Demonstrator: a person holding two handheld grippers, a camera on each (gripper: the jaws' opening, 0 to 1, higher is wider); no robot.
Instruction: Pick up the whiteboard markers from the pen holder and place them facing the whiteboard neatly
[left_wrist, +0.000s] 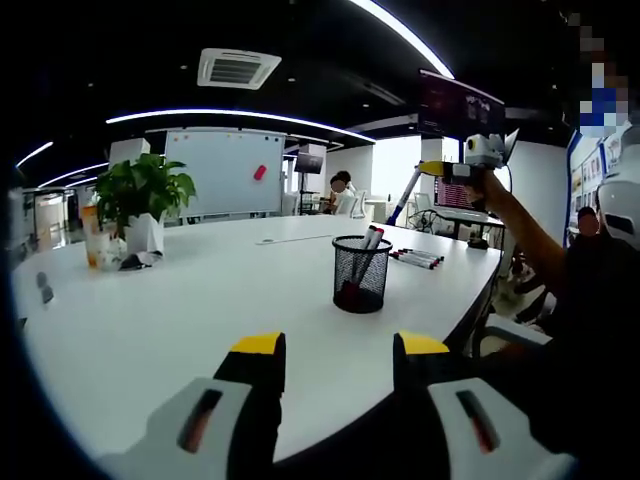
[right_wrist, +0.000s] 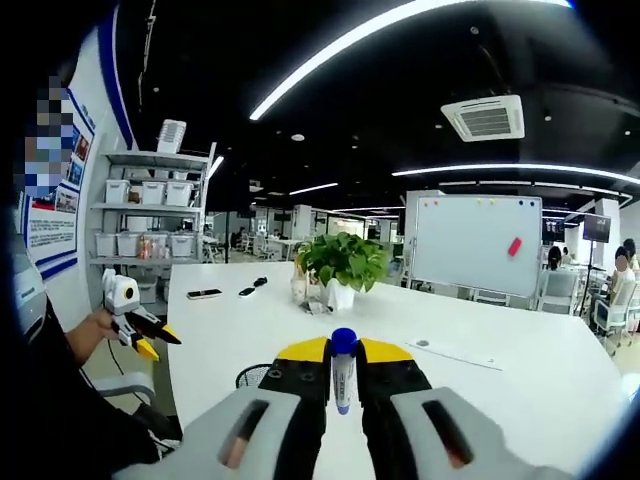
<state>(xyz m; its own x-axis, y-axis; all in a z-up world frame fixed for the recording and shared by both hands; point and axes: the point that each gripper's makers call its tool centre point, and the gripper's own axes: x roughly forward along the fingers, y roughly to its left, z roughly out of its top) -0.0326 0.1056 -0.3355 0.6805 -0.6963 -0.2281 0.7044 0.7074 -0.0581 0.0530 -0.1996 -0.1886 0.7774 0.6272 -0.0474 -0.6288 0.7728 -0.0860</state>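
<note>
A black mesh pen holder (left_wrist: 361, 272) stands on the white table (left_wrist: 200, 310) with markers (left_wrist: 371, 240) sticking out of it. Several more markers (left_wrist: 416, 258) lie side by side on the table beyond it. My left gripper (left_wrist: 340, 348) is low at the near edge, open, with nothing between its jaws. My right gripper (right_wrist: 344, 352) is shut on a blue-capped marker (right_wrist: 343, 378), cap pointing forward. From the left gripper view, the right gripper (left_wrist: 468, 162) hangs raised above the table's far right side. The whiteboard (right_wrist: 475, 243) stands behind the table.
A potted plant (left_wrist: 145, 195) and an orange drink (left_wrist: 95, 235) sit at the table's left. Phones (right_wrist: 203, 293) lie near the far edge. A sheet of paper (right_wrist: 460, 353) lies flat. People sit in the background (left_wrist: 340, 188). Shelves (right_wrist: 150, 220) line one wall.
</note>
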